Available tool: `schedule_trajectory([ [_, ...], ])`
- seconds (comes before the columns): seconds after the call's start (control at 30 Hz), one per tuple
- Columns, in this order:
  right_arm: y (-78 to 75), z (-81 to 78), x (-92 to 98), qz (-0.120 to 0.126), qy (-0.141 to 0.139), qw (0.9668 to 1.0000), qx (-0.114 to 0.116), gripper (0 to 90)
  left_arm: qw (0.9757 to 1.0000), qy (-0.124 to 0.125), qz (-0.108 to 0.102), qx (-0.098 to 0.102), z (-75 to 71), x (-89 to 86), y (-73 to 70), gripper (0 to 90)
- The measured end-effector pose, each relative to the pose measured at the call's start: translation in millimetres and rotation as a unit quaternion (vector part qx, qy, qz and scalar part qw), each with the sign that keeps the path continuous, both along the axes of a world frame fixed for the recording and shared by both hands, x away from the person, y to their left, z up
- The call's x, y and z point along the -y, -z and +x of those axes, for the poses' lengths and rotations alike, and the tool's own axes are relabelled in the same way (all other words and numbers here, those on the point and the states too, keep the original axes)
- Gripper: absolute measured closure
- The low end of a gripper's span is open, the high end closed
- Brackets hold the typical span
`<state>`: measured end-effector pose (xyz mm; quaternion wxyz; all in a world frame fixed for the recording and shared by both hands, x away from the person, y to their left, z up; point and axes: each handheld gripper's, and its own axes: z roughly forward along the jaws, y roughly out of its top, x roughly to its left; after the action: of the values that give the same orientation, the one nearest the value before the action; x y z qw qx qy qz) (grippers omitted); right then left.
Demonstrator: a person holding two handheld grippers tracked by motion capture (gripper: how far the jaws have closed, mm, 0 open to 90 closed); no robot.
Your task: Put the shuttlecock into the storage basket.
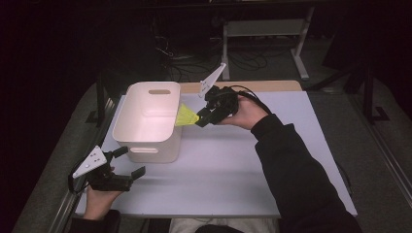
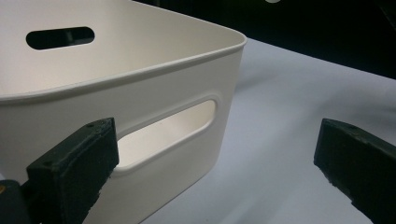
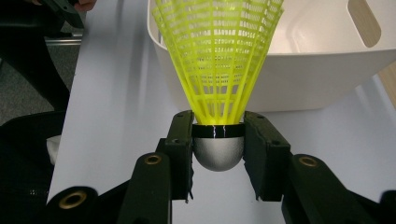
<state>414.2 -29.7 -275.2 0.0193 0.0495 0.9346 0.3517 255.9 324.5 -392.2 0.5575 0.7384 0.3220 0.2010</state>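
At the bin's right rim, a yellow shuttlecock (image 1: 187, 116) hangs above the counter (image 1: 233, 160), its skirt pointing toward the bin (image 1: 145, 121) and its cork clamped in the right tool (image 1: 203, 118). Next move, likely: carry it leftward over the rim. Near the counter's front-left corner, the left tool (image 1: 132, 162) stands open beside the bin's front wall.

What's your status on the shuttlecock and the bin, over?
Right gripper shut on yellow shuttlecock, skirt at white bin rim. Left gripper open beside bin's near handle slot. Nothing in the way.
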Motion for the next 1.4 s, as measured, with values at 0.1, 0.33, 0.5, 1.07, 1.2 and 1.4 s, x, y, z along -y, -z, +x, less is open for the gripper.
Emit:
schedule_trajectory([
  [0.1,-2.2,1.0,-3.1,0.0,-0.002,1.0,0.001,63.1,1.0,0.0,0.0,0.0,0.0,-0.1,0.0,0.0],
  [0.33,-8.4,4.2,-8.8,0.009,-0.003,0.9999,0.004,63.1,1.0,0.0,-0.001,0.0,0.0,-0.1,0.0,0.0],
  [0.5,-9.4,6.1,-14.6,0.008,-0.005,0.9999,0.004,63.1,1.0,0.0,0.0,0.0,0.1,-0.1,0.1,0.0],
  [1.07,-17.3,14.3,-30.6,0.011,-0.006,0.9999,-0.002,63.1,1.0,0.002,0.0,0.0,0.2,-0.2,0.1,0.0],
  [1.2,-16.7,15.4,-34.7,0.009,-0.008,0.9999,-0.003,63.1,1.0,0.001,0.0,0.001,-0.1,-0.8,-0.1,0.0],
  [1.4,-16.6,18.1,-43.4,0.007,-0.011,0.9999,-0.007,63.1,1.0,0.0,-0.002,0.001,-0.5,-0.9,-0.2,0.0],
])
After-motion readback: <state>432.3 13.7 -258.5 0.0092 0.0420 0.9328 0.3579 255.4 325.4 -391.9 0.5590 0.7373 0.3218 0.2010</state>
